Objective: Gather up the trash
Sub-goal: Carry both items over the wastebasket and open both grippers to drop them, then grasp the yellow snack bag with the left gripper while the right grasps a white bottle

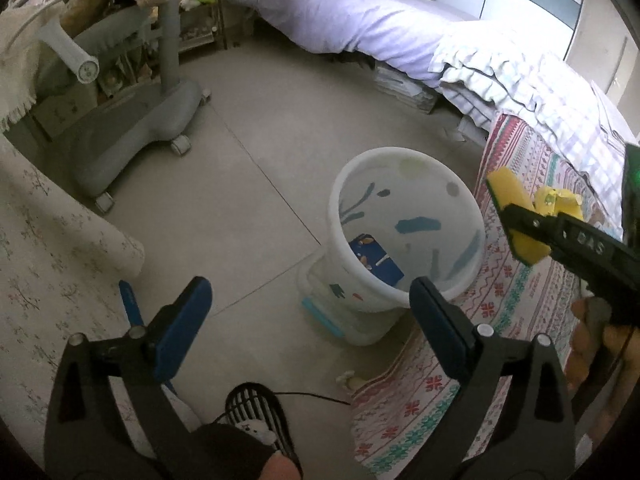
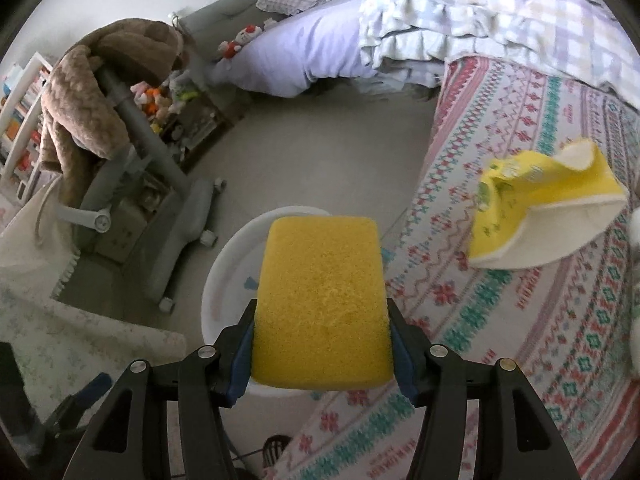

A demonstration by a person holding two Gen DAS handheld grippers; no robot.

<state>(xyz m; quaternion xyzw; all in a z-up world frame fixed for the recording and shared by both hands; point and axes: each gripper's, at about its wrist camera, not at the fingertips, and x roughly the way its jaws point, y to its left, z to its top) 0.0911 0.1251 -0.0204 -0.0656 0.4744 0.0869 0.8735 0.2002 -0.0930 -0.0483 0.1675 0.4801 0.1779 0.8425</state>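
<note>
A white bin [image 1: 404, 159] with painted blue marks stands on the floor beside the bed, and a blue packet [image 1: 374, 260] lies inside it. My left gripper [image 1: 310, 312] is open with nothing between its fingers, just short of the bin. My right gripper [image 2: 322, 344] is shut on a yellow sponge [image 2: 320, 296], held over the bin's rim [image 2: 224, 272]. In the left wrist view the same sponge [image 1: 508, 194] shows at the right, above the bedspread. A crumpled yellow packet [image 2: 536, 208] lies on the patterned bedspread to the right of the bin.
A grey wheeled chair base [image 1: 140, 132] stands to the left on the floor. The bed with a lilac sheet [image 1: 360, 20] and a patterned bedspread [image 1: 520, 300] fills the right. A floral cloth [image 1: 48, 260] hangs at the left. A black slatted object with a cable [image 1: 256, 408] lies near the bottom.
</note>
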